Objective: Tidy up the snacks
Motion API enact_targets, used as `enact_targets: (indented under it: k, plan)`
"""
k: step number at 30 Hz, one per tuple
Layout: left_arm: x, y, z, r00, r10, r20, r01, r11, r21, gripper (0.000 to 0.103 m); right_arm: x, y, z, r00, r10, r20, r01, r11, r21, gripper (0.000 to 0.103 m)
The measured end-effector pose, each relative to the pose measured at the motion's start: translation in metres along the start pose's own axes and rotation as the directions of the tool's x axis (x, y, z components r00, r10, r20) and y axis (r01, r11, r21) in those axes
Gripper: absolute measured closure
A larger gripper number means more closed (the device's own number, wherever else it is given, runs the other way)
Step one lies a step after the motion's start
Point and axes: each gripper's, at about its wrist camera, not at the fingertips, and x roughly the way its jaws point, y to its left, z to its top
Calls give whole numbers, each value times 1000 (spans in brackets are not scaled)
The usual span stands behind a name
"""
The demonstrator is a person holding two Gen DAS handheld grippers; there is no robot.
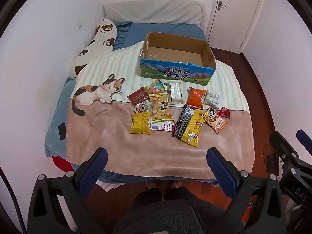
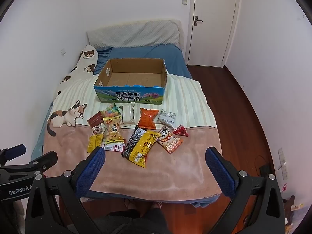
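Note:
Several snack packets lie in a loose heap on the bed's blanket: a large yellow-and-black bag point(image 1: 190, 125) point(image 2: 141, 146), an orange bag point(image 1: 196, 97) point(image 2: 148, 118), a small yellow bag point(image 1: 140, 122) point(image 2: 95, 142), a panda packet point(image 1: 215, 120) point(image 2: 169, 139) and a small red triangle packet point(image 1: 224, 112) point(image 2: 181, 131). An empty open cardboard milk box point(image 1: 176, 74) point(image 2: 129, 96) stands behind them. My left gripper point(image 1: 157, 153) and right gripper point(image 2: 155, 152) are both open and empty, held above the bed's near edge, short of the snacks.
The blanket point(image 1: 109, 128) point(image 2: 68, 150) has a cat picture at the left. A bear-print pillow point(image 1: 93, 46) lies along the left wall. A black phone-like slab point(image 1: 62, 131) lies at the bed's left edge. Wooden floor point(image 2: 234, 107) and a door point(image 2: 212, 19) are to the right.

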Motion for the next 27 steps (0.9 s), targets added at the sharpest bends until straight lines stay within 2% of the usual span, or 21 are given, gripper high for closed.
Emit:
enact_targets:
  k: [13, 27]
  plan:
    - [-8, 1, 4, 1000, 0, 22, 0, 1000, 1, 0, -3, 0, -2, 1000, 1, 7, -1, 1000, 0, 0]
    - [-11, 4, 3, 1000, 16, 4, -16, 1000, 12, 0, -4, 0, 0, 1000, 13, -9, -13, 1000, 0, 0]
